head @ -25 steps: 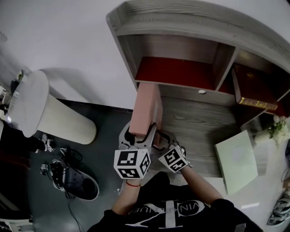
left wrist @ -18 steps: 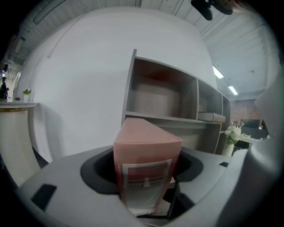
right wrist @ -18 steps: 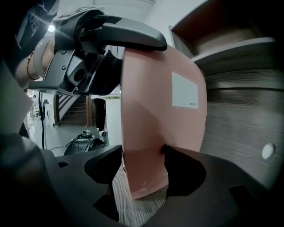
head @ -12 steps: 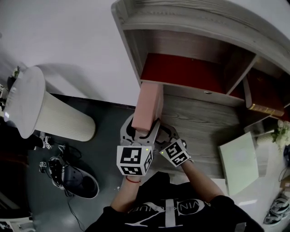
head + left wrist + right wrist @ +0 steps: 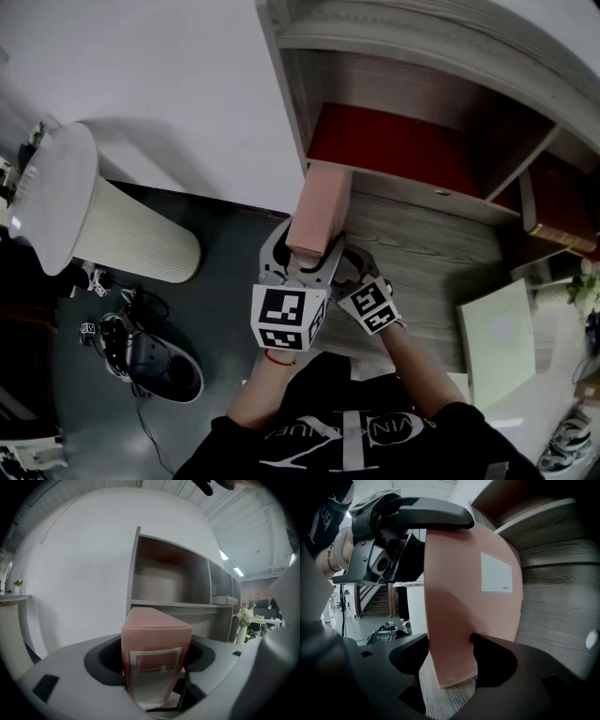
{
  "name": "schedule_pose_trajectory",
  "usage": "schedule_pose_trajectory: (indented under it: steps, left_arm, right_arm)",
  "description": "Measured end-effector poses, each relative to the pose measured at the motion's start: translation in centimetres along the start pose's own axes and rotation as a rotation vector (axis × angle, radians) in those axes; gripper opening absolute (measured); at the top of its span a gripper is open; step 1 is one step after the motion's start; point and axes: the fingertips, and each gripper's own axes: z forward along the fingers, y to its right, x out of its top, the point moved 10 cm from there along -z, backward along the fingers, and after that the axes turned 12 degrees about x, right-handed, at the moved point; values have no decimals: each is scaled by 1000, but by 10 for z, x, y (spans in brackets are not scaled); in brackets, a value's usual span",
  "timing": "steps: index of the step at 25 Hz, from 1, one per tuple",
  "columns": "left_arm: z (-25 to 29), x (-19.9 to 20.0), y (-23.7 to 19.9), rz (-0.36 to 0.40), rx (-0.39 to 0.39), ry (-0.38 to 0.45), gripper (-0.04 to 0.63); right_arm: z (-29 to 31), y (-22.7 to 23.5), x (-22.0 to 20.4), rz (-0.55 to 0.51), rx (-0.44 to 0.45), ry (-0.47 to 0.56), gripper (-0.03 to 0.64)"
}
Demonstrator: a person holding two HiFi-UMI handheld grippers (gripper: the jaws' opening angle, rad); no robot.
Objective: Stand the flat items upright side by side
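We record that in the head view both claws hide the near end of the box [image 5: 317, 208], and no view settles whether its base touches the table [image 5: 422, 255]. The box stands upright at the table's left edge. The left claw [image 5: 302, 265] and right claw [image 5: 339, 269], side by side, each clamp that near end.

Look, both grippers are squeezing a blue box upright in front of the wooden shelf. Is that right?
Not quite. The box is pink, not blue, as the head view shows. The rest is right: the left gripper and the right gripper both clamp it, and it stands upright in front of the wooden shelf.
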Motion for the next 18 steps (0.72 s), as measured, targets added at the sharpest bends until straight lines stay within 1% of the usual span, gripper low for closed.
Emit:
schedule_pose_trajectory:
  steps: [7,15,18]
  left_arm:
    - [9,2,1,3,4,9,327]
    - [13,2,1,16,13,12,328]
    - [11,1,1,41,13,8,328]
  right_arm:
    - [1,9,1,11,-6,0,308]
    - [2,14,1,16,8,-8,310]
    - [2,14,1,25,4,-8,310]
